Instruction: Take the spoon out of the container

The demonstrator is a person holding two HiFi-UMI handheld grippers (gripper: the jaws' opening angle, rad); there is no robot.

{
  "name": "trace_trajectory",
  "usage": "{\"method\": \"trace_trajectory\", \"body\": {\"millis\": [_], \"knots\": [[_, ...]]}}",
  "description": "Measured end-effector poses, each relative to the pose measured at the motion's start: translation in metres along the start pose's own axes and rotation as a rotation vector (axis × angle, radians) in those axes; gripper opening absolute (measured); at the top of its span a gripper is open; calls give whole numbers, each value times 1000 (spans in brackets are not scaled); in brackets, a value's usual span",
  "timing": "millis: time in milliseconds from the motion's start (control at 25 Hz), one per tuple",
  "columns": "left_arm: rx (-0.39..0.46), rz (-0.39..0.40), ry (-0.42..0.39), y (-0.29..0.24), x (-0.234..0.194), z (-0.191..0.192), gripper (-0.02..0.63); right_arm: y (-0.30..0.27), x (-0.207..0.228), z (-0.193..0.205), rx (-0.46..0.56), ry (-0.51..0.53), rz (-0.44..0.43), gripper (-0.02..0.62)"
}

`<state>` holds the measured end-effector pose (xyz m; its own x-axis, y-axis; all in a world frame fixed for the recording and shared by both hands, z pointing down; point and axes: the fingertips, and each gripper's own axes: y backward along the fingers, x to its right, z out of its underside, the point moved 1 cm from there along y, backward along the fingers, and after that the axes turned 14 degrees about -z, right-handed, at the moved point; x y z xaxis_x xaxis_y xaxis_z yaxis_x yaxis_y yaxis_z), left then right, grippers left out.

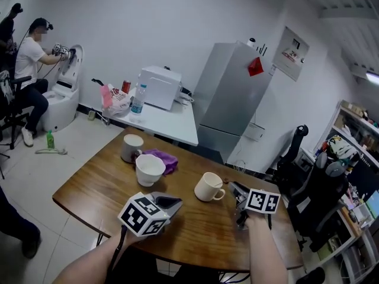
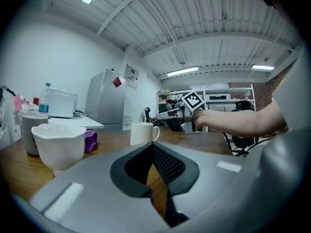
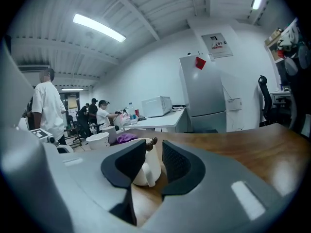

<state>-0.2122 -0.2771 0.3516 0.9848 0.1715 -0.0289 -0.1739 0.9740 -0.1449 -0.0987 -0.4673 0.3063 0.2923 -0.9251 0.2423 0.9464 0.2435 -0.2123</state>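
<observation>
A white mug (image 1: 207, 187) stands on the wooden table (image 1: 95, 185), right of centre. A dark spoon handle (image 1: 225, 181) sticks up over its rim on the right. My right gripper (image 1: 236, 189) sits just right of the mug and points at it. In the right gripper view the mug (image 3: 146, 171) is close ahead, and the spoon's dark tip (image 3: 151, 141) shows in the gap between the jaws. The right gripper (image 3: 154, 147) is open, its pads touching nothing. My left gripper (image 1: 176, 202) hovers left of the mug. The left gripper (image 2: 152, 147) has its tips together and holds nothing.
A white bowl (image 1: 149, 169), a grey mug (image 1: 131, 147) and a purple cloth (image 1: 162, 160) sit on the table's far left part. Behind are a white table (image 1: 172, 123) with a box and a bottle, and a grey fridge (image 1: 231, 96). Office chairs stand at the right, people at the far left.
</observation>
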Motion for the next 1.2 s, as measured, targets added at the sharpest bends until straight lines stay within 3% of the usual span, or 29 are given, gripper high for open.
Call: {"method": "trace_trajectory", "body": {"millis": [120,280,440,600,1200], "knots": [[-1,-1,2,0,-1,1,12,-10,-2,-1,-13,-3,-15,146],[4,-6,1,0,-2,2,12,-20,4,2,-27,-4,17,155],[2,-14,6,0,-3,4,12,-27,3,6,-25,-35,14,57],[4,-13,4,0,-4,3,12,-25,-1,1,-13,-6,20,43],[2,-14,4,2,-8,4,12,34,-38,-74,224,97,-41,41]]}}
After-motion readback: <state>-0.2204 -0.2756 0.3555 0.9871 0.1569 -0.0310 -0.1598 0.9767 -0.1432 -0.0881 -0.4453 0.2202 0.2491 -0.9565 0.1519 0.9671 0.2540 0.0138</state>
